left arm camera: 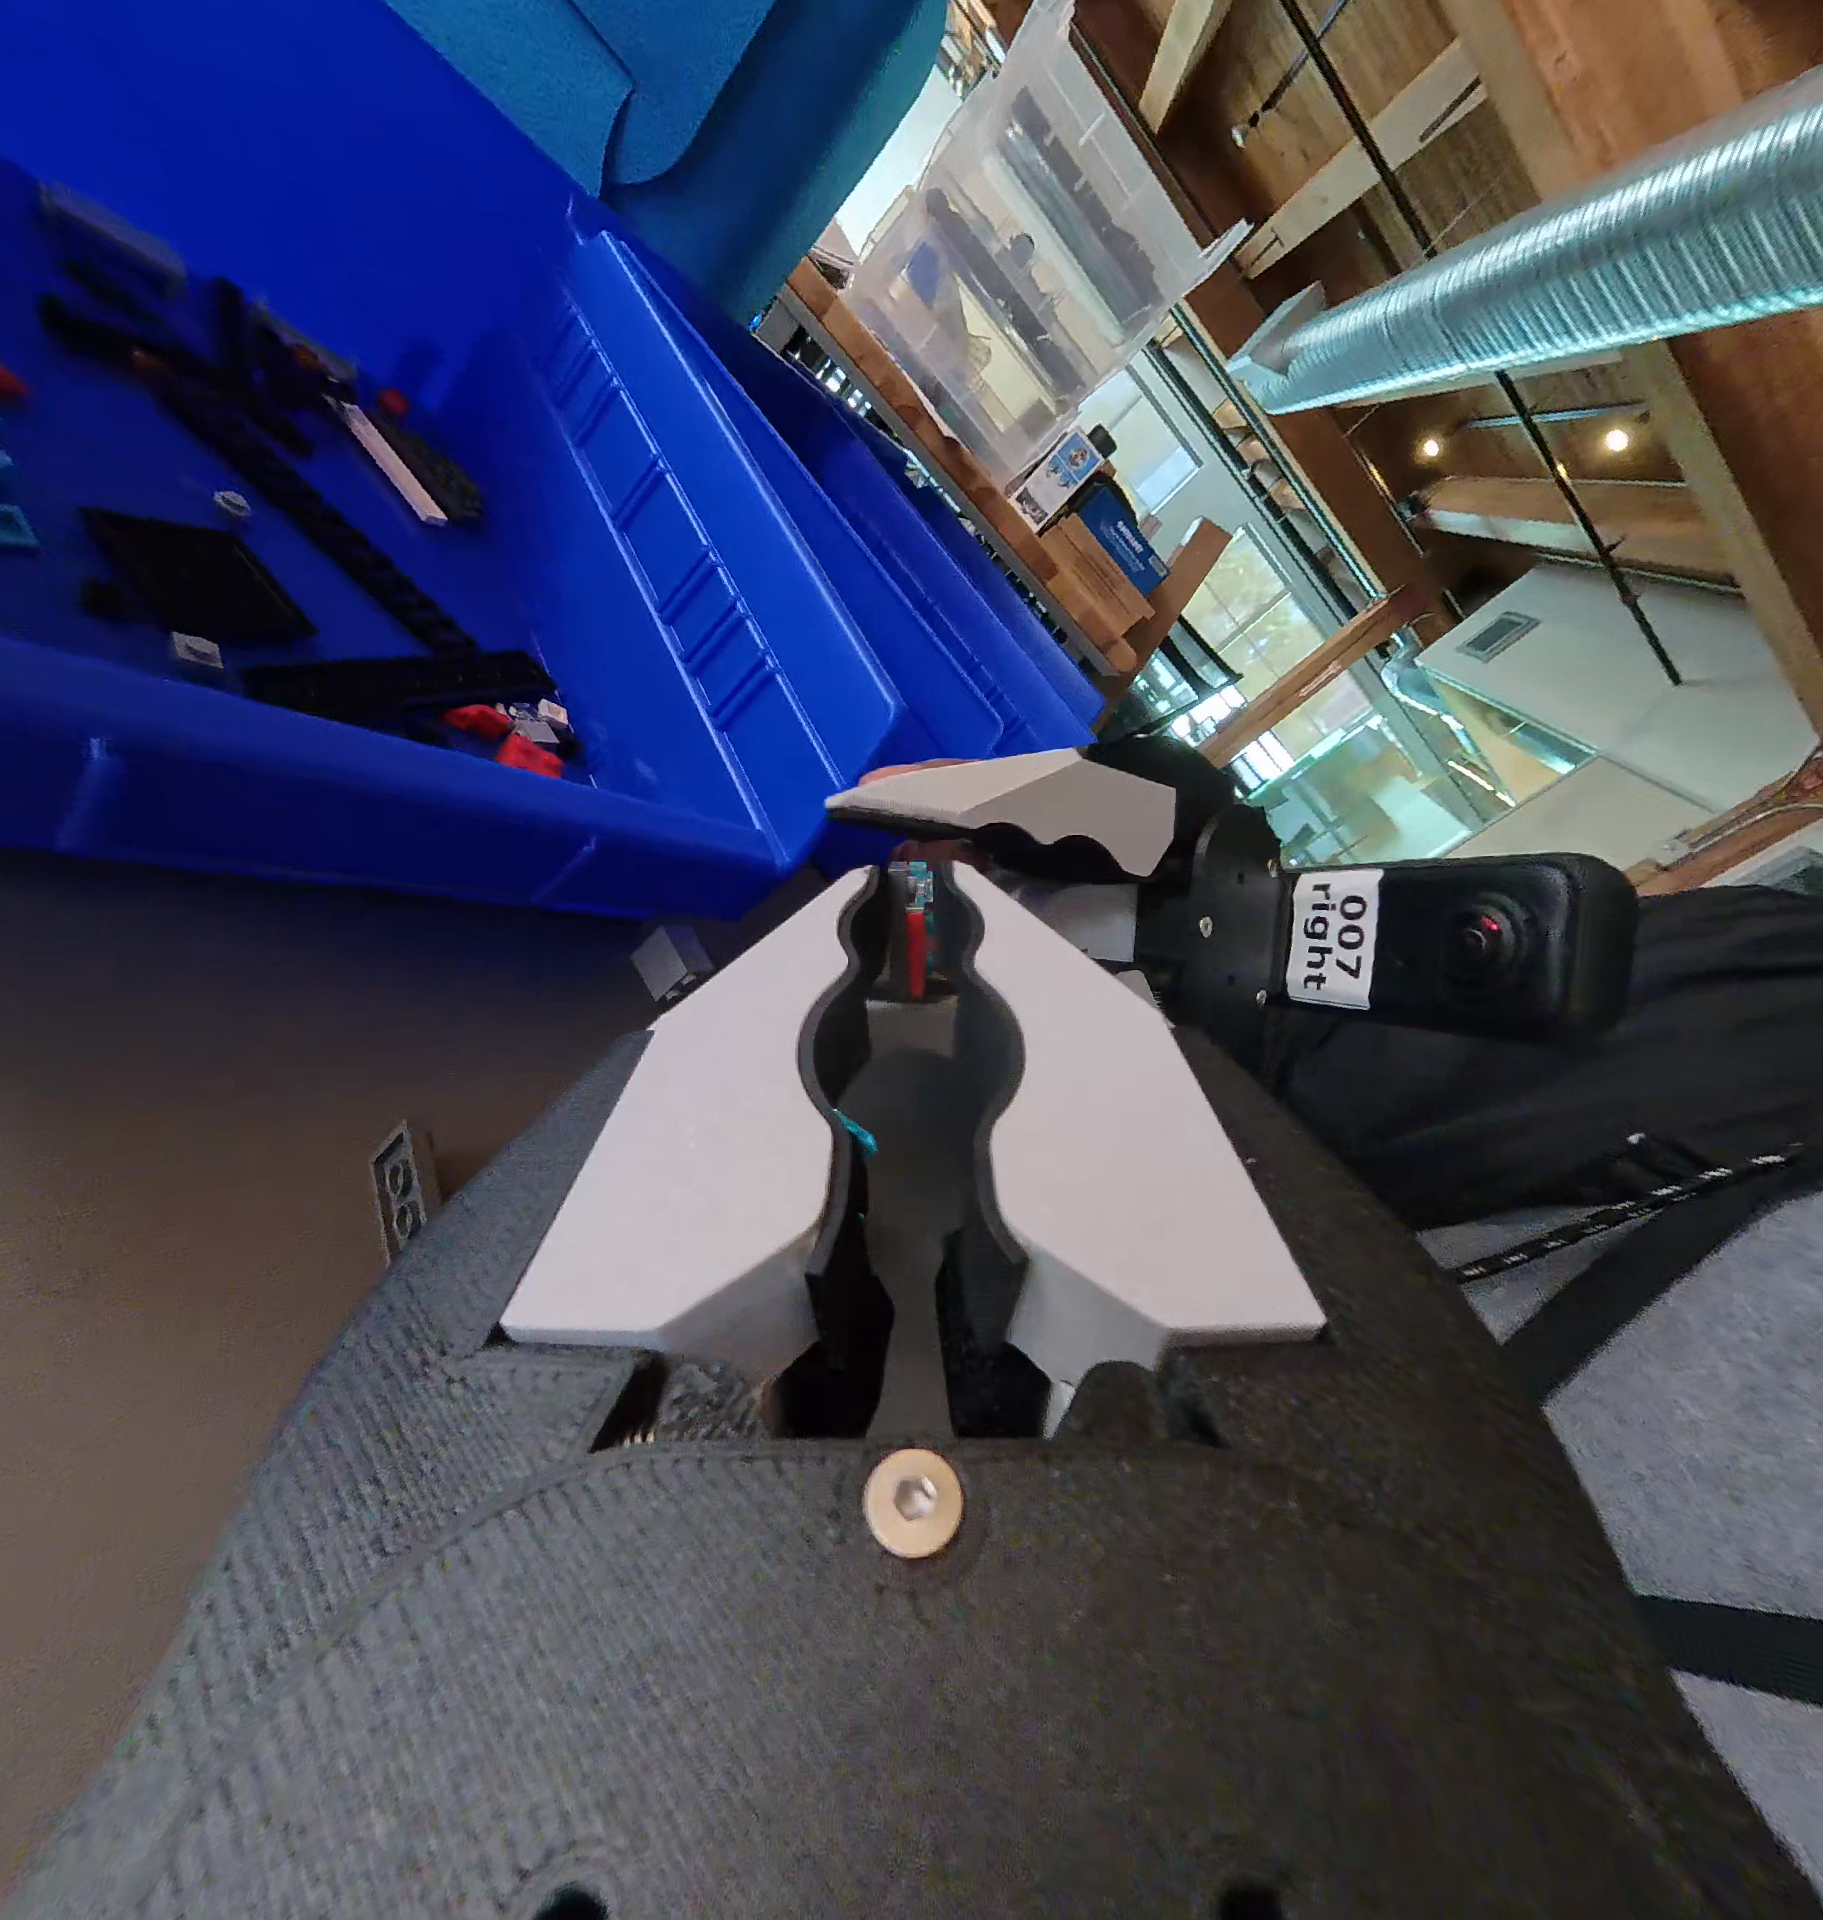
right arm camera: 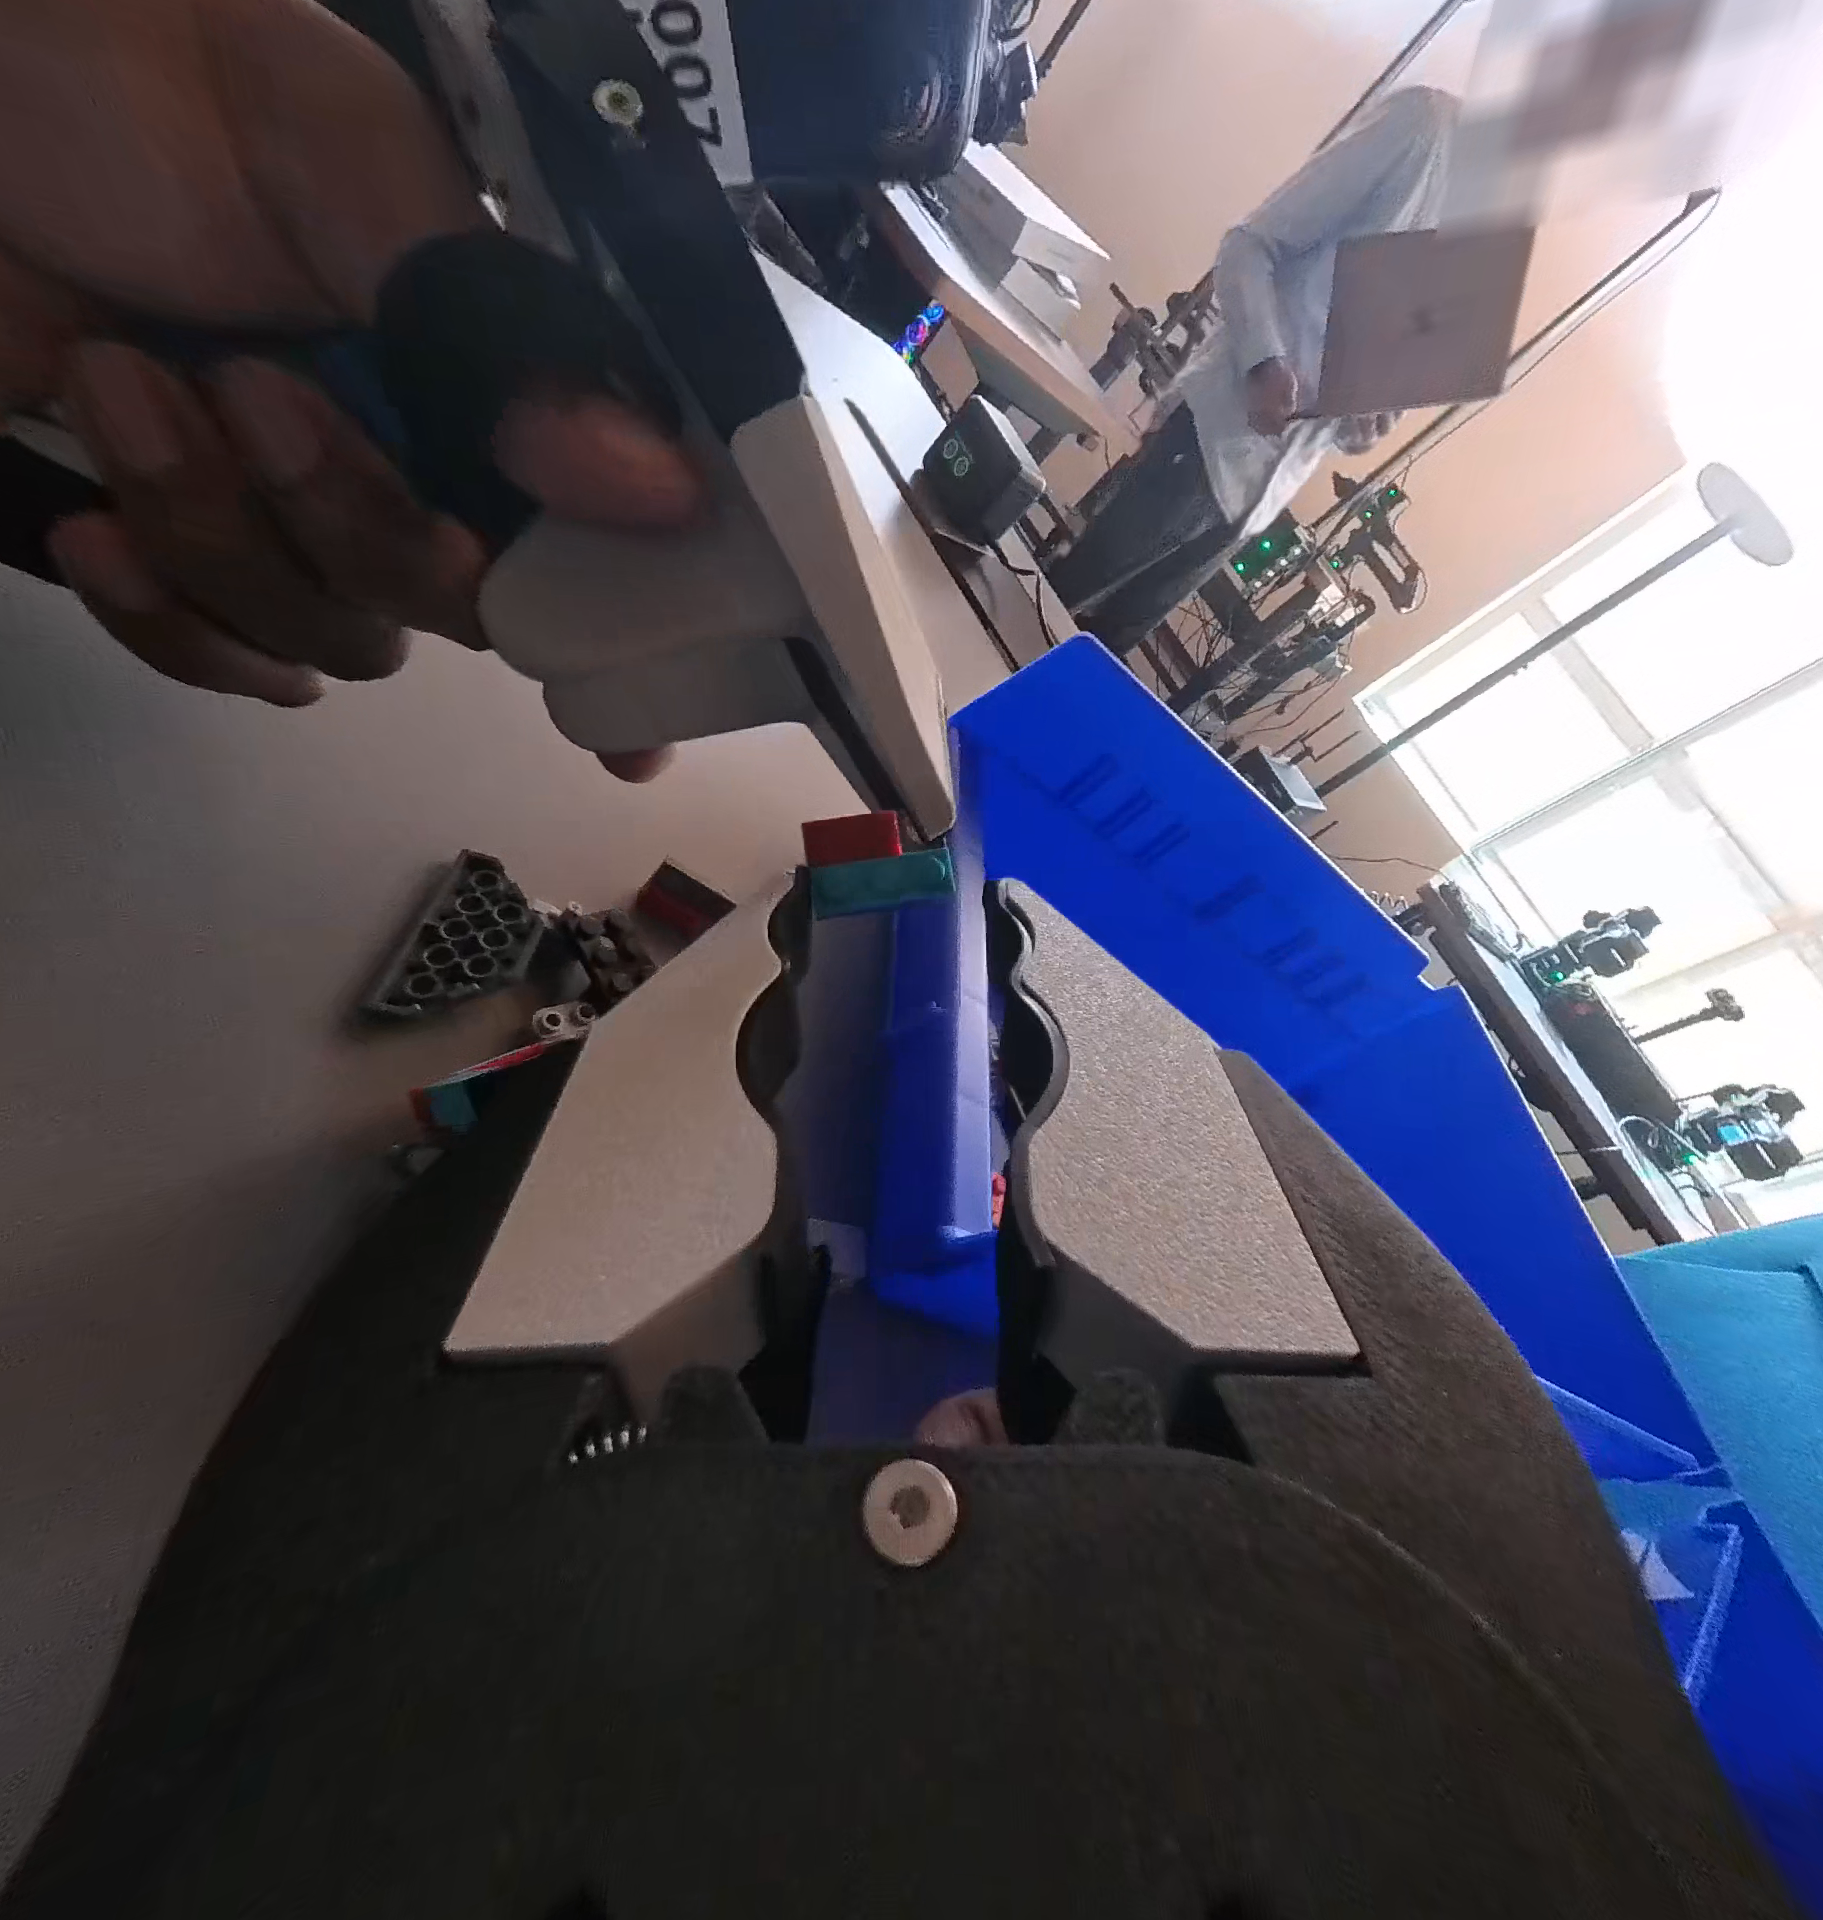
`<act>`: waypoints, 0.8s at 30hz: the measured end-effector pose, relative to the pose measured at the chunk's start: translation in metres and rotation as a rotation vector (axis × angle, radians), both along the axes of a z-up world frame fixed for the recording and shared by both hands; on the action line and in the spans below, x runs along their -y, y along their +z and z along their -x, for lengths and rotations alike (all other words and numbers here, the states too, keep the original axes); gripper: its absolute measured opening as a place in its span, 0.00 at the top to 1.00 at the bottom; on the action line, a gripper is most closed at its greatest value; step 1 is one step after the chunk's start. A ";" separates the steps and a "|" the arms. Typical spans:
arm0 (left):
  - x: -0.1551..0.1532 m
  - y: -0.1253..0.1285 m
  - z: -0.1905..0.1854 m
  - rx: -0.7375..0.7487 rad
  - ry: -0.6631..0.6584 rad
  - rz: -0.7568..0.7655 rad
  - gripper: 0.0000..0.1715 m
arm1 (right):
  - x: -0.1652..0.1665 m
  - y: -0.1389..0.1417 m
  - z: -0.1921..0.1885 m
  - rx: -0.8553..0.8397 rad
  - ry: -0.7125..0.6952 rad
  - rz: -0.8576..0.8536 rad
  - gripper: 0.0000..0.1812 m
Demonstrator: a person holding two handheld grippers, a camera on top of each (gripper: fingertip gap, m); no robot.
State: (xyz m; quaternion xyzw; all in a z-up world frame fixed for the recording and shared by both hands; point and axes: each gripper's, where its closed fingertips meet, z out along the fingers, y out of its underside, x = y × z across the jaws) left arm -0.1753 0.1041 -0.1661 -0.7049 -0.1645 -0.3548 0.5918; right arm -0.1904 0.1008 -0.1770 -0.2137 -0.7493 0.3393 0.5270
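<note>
Left gripper (left arm camera: 912, 894): jaws narrow, closed on a small stack (left arm camera: 915, 940) of red and teal bricks held at the fingertips, just off the near corner of the blue bin (left arm camera: 678, 644). In the right wrist view the same stack (right arm camera: 879, 864) shows a red brick above a teal one, pinched by the left gripper (right arm camera: 912, 810), whose handle a hand (right arm camera: 211, 436) grips.

Right gripper (right arm camera: 891, 914): jaws narrow, tips at the stack beside the bin wall (right arm camera: 1198, 894); whether its fingers actually clamp the stack cannot be told. In the left wrist view it comes in from the right, its finger (left arm camera: 990, 795) lying just over the stack at the bin corner.

Inside the bin: loose black, red, teal and white bricks (left arm camera: 294, 540) on its floor. On the table (right arm camera: 159, 935) outside the bin, beyond the stack: a grey studded plate (right arm camera: 450, 945), small dark bricks (right arm camera: 600, 951) and a red brick (right arm camera: 683, 899).
</note>
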 end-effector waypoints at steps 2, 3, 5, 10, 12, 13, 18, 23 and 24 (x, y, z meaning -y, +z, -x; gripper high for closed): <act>0.000 0.000 -0.001 -0.013 -0.003 0.002 0.95 | 0.001 0.000 0.000 -0.003 0.000 -0.012 0.81; 0.000 0.000 -0.003 -0.015 -0.006 0.002 0.95 | 0.002 -0.001 0.000 -0.006 0.001 -0.023 0.81; -0.001 0.000 -0.004 -0.021 -0.007 0.001 0.95 | 0.003 -0.001 0.000 -0.010 0.003 -0.040 0.83; -0.002 -0.001 -0.007 -0.037 -0.013 0.003 0.95 | 0.003 -0.005 0.001 0.004 -0.003 -0.052 0.83; -0.001 -0.001 -0.007 -0.043 -0.012 0.004 0.95 | 0.004 -0.005 0.001 0.002 -0.002 -0.060 0.84; -0.001 0.000 -0.007 -0.043 -0.015 0.002 0.95 | 0.004 -0.005 0.001 -0.001 -0.003 -0.063 0.84; 0.001 0.001 -0.009 -0.016 -0.070 0.018 0.94 | 0.008 -0.004 -0.001 -0.013 0.013 -0.079 0.84; 0.003 -0.002 -0.012 0.044 -0.119 0.037 0.94 | 0.010 -0.005 -0.002 -0.018 0.023 -0.091 0.84; 0.004 -0.001 -0.013 0.058 -0.124 0.035 0.95 | 0.011 -0.005 -0.002 -0.020 0.025 -0.092 0.84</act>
